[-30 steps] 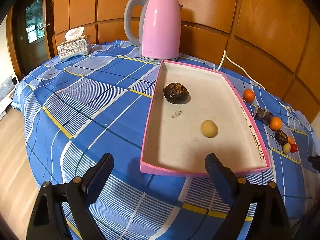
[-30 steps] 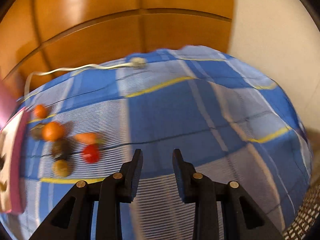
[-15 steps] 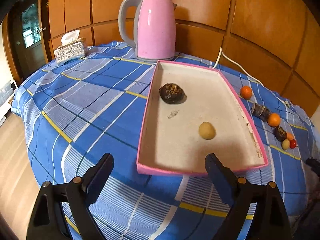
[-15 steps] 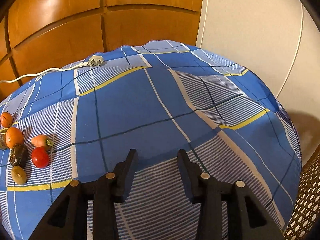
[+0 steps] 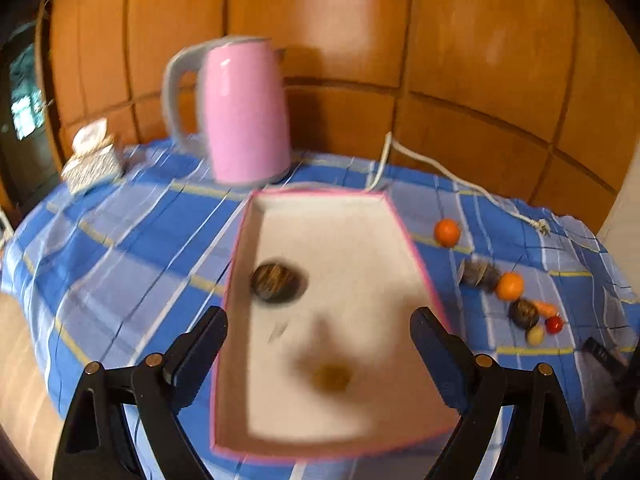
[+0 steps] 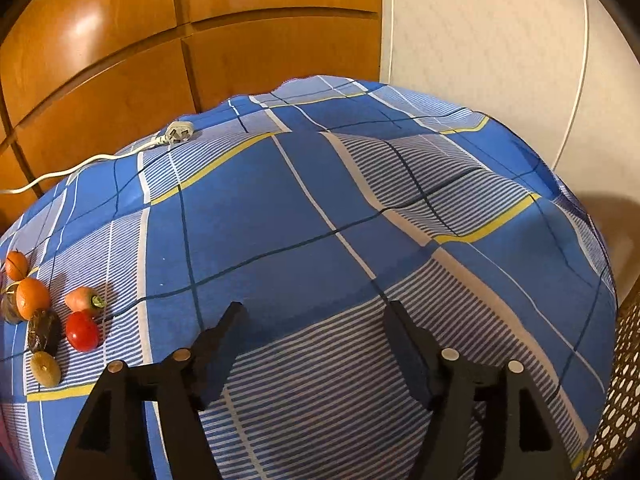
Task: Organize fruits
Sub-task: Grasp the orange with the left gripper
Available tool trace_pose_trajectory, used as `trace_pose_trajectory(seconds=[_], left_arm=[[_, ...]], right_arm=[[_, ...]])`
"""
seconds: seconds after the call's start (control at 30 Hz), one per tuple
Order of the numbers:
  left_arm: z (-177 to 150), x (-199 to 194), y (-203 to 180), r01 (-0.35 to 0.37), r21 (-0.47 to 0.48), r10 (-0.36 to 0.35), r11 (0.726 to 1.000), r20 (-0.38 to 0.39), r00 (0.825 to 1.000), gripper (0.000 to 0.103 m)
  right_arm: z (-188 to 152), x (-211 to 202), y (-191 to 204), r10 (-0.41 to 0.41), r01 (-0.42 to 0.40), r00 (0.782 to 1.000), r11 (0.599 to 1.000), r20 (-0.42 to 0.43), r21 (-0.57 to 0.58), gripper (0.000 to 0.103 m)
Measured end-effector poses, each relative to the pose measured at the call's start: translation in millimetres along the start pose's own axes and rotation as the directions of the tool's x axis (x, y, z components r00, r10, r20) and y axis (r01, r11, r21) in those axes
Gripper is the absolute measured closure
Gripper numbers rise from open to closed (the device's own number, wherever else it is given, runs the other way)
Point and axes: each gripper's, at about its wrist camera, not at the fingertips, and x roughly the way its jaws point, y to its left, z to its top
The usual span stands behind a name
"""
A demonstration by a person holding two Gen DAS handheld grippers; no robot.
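Note:
A pink-rimmed tray [image 5: 412, 256] lies on the blue checked tablecloth and holds a dark brown fruit [image 5: 275, 282] and a small yellowish fruit [image 5: 331, 376]. My left gripper [image 5: 319, 332] is open and empty above the tray's near half. Right of the tray lie several loose fruits: an orange [image 5: 447, 232], a second orange [image 5: 509, 286], a dark fruit [image 5: 523, 313] and a red tomato [image 5: 554, 323]. In the right wrist view my right gripper [image 6: 314, 326] is open and empty over bare cloth, with the tomato [image 6: 82, 331], an orange [image 6: 33, 297] and a carrot-like piece [image 6: 82, 299] to its left.
A pink kettle [image 5: 244, 110] stands behind the tray, its white cord [image 5: 440, 168] running right to a plug [image 6: 178, 135]. A tissue box [image 5: 93, 158] sits at the far left. The table edge drops off at the right [image 6: 592, 264], by a white wall.
My right gripper has opened wide from nearly shut. The left wrist view has shifted forward over the tray and is blurred by motion.

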Motion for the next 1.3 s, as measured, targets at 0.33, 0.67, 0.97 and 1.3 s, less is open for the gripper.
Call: trace_pose_trajectory(seconds=[0.33,0.67,0.97,1.3], left_arm=[[62,64,-71,0.140,0.154,-0.132,0.978,-0.061,0.989,0.018],[82,158,-132,0.237,0.204,-0.178,0.950,-0.273,0.945,0.045],[89,209,-157,0.240,0.176,-0.160,0.955,-0.375,0.913,0.053],[90,188,-146,0.321,0.144,-0.259,0.936,-0.334,0.906,0.068]], right_arm=[[0,2,7,0.003,-0.003,1.000,1.000,-0.003,-0.027,0.019],[-1,3,8,0.004,-0.004,1.000,1.000,-0.001,-0.031,0.018],[-1,2,8,0.004,-0.004,1.000,1.000,-0.002,-0.031,0.018],[-1,3,7,0.000,0.000,1.000,0.999,0.000,-0.037,0.017]])
